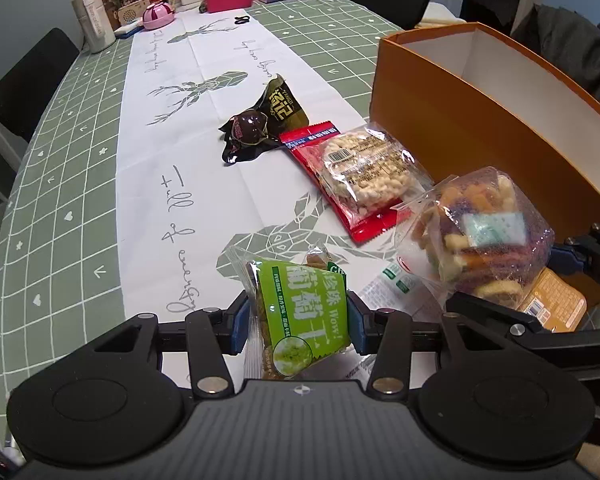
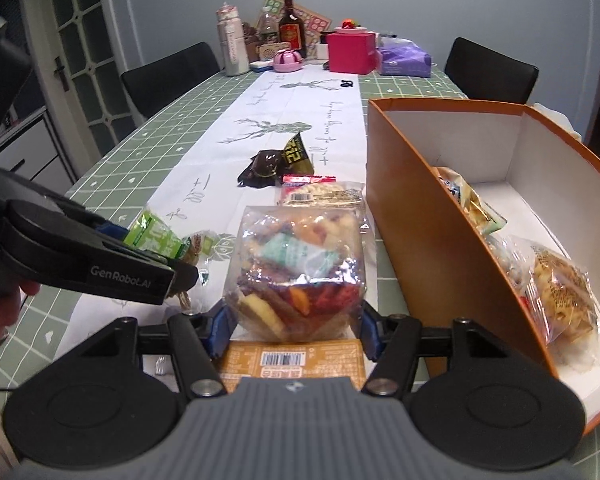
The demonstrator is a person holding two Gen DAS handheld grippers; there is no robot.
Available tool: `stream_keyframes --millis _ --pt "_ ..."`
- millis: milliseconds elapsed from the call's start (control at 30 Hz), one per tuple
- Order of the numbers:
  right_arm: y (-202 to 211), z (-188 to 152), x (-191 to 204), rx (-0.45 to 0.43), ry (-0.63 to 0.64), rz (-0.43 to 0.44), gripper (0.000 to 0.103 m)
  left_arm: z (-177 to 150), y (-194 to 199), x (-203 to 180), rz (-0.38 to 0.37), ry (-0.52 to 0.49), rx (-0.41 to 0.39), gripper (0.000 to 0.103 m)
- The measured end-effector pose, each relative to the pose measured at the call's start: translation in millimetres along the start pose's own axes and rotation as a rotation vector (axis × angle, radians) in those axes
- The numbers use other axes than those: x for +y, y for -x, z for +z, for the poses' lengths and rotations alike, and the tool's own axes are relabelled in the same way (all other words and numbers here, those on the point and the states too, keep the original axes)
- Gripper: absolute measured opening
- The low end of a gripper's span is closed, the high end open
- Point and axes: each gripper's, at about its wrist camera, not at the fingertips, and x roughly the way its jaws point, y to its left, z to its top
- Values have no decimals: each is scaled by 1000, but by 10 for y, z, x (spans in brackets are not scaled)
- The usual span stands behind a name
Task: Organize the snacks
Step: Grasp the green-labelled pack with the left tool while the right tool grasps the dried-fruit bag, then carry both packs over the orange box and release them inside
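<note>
My left gripper (image 1: 298,322) is shut on a green snack packet (image 1: 300,312), lifted off the table; the same green packet (image 2: 156,236) shows in the right wrist view. My right gripper (image 2: 294,330) is shut on a clear bag of mixed colourful chips (image 2: 300,272), also raised, and that chip bag (image 1: 484,236) hangs to the right in the left wrist view. The orange box (image 2: 428,224) stands open at the right with several snack bags (image 2: 560,284) inside. On the white runner lie a puffed-rice cake pack (image 1: 368,168), a red packet (image 1: 340,200) and dark wrappers (image 1: 260,124).
An orange-yellow packet (image 2: 292,360) lies under my right gripper, and a white-green wrapper (image 1: 392,288) beside it. Bottles (image 2: 232,40), a pink box (image 2: 350,52) and a purple tissue pack (image 2: 404,58) crowd the far end. Black chairs (image 2: 172,72) stand around the green checked tablecloth (image 1: 60,200).
</note>
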Motion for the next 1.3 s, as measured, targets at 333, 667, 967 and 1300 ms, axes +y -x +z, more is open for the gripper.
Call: stream_keyframes --millis 333,667,967,1300 --pt "313 114 -13 37 106 37 60 56 330 -118 26 -88 -22 54" --pt "791 441 -221 49 181 70 60 266 639 -343 43 -209 -121 54" --pt "1034 707 -552 12 229 -46 60 573 759 -670 29 -298 -208 54" --pt "992 831 -928 83 257 -114 60 910 641 -998 10 -365 -270 54"
